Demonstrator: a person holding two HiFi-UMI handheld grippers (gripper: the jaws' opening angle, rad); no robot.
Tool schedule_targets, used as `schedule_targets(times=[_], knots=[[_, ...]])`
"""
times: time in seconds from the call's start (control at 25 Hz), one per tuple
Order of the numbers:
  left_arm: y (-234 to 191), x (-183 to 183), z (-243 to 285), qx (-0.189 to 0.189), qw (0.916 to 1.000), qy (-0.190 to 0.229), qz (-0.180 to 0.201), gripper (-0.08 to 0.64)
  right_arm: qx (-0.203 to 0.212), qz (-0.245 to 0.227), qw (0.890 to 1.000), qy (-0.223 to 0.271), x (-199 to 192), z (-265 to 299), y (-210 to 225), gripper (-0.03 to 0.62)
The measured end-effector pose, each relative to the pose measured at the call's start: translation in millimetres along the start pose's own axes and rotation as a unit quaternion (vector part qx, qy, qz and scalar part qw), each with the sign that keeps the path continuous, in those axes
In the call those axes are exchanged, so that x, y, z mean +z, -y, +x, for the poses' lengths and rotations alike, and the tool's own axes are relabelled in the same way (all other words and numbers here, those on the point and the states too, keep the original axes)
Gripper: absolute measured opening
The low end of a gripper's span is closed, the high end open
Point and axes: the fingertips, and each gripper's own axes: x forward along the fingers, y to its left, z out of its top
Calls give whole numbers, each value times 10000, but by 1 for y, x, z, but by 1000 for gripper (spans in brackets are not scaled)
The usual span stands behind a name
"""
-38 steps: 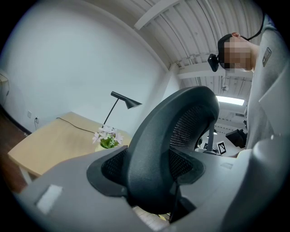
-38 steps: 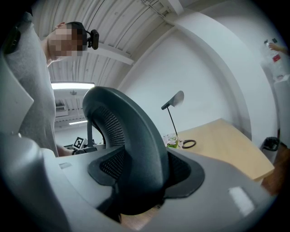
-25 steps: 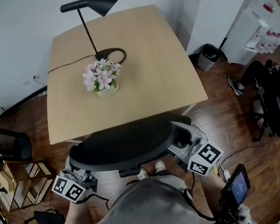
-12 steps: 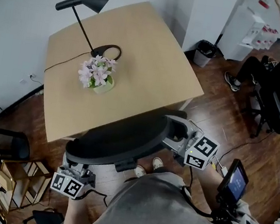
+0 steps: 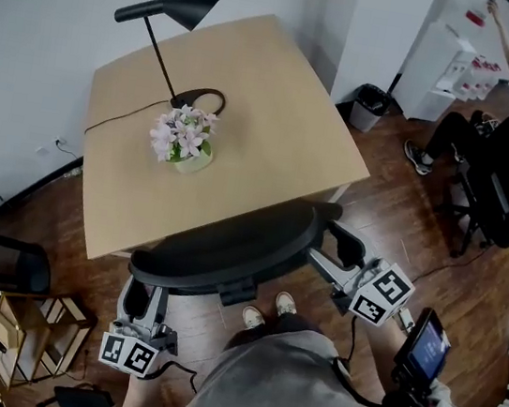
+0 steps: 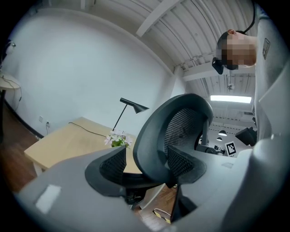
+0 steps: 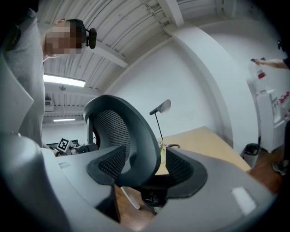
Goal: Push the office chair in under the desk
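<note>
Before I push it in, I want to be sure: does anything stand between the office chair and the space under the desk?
Nothing visible does. The office chair stands right at the desk edge; the space beneath is mostly hidden from view.

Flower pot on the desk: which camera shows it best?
The head view: the flower pot sits unobstructed on the desk. The left gripper view shows it small beside the chair back; the right gripper view, a sliver.

The chair back spans the desk's near edge; lamp and flowers occupy its left side.
</note>
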Motion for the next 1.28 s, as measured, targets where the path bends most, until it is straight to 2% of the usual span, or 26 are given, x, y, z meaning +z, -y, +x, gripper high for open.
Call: schedule_targets(times=[0.12,0.24,0.4,0.56,0.64,0.76,1.0,1.28], knots=[[3,-18,-5,74,9998,-71,-165,235,-307,-27,9994,-123,-11,-17,0,277],[15,-35,-20,34,9994,-191,-282,146,-381,-23,9991,-191,-21,-35,-22,226],[50,-53,-35,-117,9991,-254,-326,67,-95,58,9993,-358,-42,-48,-53,132],[88,-69,-46,-180,9991,-316,-212,7,270,119,9989,-370,-50,-61,-75,44],[108,-78,-50,-199,9988,-379,-225,0,443,100,9982,-404,-52,-73,-84,6],[144,-97,-59,-271,9980,-505,-278,0,742,-9,9955,-585,-64,-95,-99,6],[204,-134,-81,-370,9963,-654,-407,0,1140,131,9889,-942,-100,-146,-121,6],[229,-144,-93,-652,9944,-768,-317,0,1051,24,9910,-824,-103,-174,-139,6]])
